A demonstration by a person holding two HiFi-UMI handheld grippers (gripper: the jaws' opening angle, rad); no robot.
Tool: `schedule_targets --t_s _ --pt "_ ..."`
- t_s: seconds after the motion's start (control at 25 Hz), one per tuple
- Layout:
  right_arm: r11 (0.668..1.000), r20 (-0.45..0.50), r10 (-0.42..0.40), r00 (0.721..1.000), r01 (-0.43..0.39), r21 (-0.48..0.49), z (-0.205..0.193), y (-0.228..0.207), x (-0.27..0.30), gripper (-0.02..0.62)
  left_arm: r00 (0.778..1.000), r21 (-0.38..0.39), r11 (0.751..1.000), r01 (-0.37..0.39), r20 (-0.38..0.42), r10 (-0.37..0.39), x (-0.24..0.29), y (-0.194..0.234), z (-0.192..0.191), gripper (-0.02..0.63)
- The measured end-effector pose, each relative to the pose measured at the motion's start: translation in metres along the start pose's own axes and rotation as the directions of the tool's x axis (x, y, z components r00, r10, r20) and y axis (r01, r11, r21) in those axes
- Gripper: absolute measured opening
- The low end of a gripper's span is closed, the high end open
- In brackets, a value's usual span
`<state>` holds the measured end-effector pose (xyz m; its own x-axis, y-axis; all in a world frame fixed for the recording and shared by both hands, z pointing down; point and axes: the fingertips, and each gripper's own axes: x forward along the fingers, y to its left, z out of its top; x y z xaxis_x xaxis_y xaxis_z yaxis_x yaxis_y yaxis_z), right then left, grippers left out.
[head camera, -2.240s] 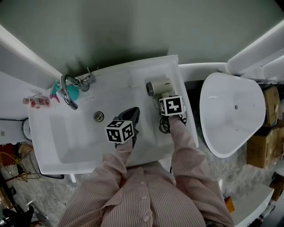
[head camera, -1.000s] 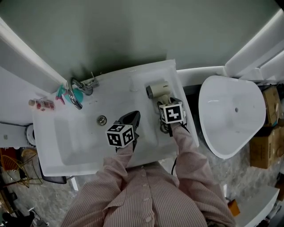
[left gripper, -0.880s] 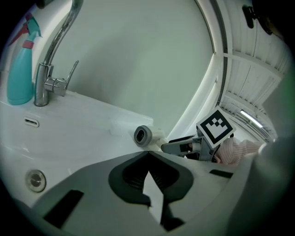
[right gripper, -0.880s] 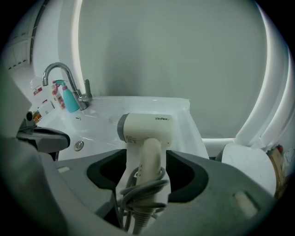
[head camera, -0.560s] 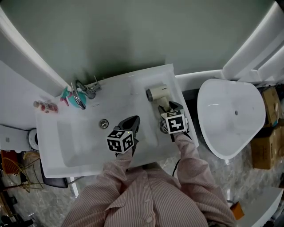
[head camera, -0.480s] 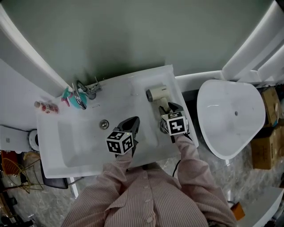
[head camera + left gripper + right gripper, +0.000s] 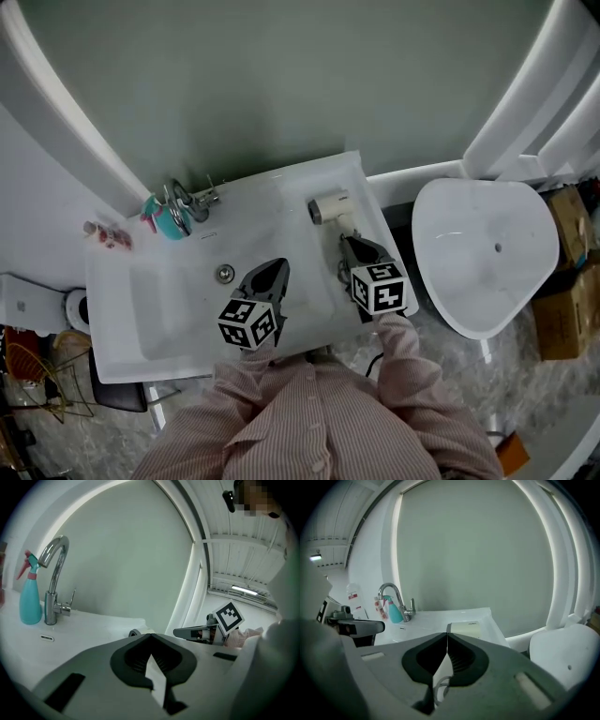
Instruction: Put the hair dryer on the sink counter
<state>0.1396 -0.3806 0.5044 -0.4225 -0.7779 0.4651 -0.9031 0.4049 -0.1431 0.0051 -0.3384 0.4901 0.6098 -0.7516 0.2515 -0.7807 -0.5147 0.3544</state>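
Head view: a cream plastic hair dryer (image 7: 332,206) lies on the white sink counter (image 7: 281,192), task seemingly done. The right gripper (image 7: 353,247), apart from it, has jaws just closed on nothing; the left gripper (image 7: 271,273) is clenched empty.

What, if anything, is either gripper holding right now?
Nothing: left gripper shut empty, right gripper just closed empty; the hair dryer lies free.

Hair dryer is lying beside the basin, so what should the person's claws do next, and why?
Probably just draw both claws back, away from the sink counter. The hair dryer already lies on it beside the basin, free of the right claw, which has just closed on nothing; the left claw is shut and empty too.
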Motion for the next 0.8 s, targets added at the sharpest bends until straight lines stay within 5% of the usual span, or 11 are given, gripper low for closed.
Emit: schedule_targets --t_s 0.4,0.8 --pt "0.99 0.179 0.099 0.979 -0.116 0.084 0.02 0.023 -0.044 0.006 0.992 0.088 0.996 -0.024 0.124 0.013 -0.04 -0.007 0.04 -0.002" --pt "0.981 0.341 0.105 0.934 -0.154 0.118 0.057 0.034 -0.076 0.006 0.982 0.149 0.987 -0.054 0.188 0.025 -0.065 -0.01 0.067 -0.003"
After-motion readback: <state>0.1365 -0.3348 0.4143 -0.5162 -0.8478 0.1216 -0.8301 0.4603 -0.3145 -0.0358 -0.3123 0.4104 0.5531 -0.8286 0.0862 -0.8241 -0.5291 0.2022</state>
